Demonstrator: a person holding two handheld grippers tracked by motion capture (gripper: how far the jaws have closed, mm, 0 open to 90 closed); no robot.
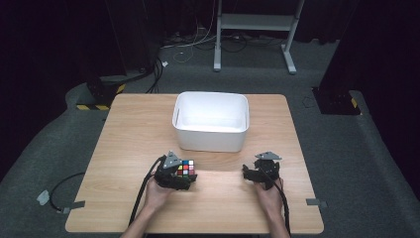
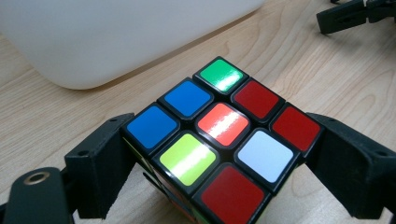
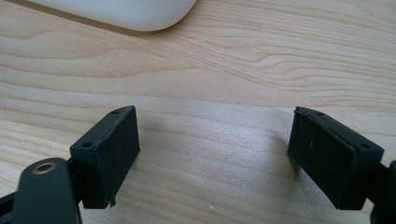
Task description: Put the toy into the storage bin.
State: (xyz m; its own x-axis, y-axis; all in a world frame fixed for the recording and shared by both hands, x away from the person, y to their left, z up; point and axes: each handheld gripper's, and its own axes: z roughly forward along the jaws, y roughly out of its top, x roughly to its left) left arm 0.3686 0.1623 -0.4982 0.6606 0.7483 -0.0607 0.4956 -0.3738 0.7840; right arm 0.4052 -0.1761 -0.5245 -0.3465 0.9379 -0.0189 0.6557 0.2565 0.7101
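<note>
A scrambled colour cube (image 1: pixel 185 168) (image 2: pixel 219 140) sits near the front of the wooden table (image 1: pixel 133 134), just in front of the white bin. My left gripper (image 1: pixel 184 174) (image 2: pixel 219 158) has a black jaw pressed against each side of the cube. The cube's top face shows blue, green, red, yellow and white stickers. My right gripper (image 1: pixel 253 173) (image 3: pixel 215 140) rests low over bare wood to the cube's right, its jaws wide apart with nothing between them. One tip of that right gripper (image 2: pixel 355 14) also appears at the top right of the left gripper view.
A white rectangular bin (image 1: pixel 210 130) (image 2: pixel 116 42) (image 3: pixel 121 11) stands at the table's middle, just beyond both grippers, and looks empty. Cables trail off the table's front edge. Grey carpet, a white stand and dark equipment surround the table.
</note>
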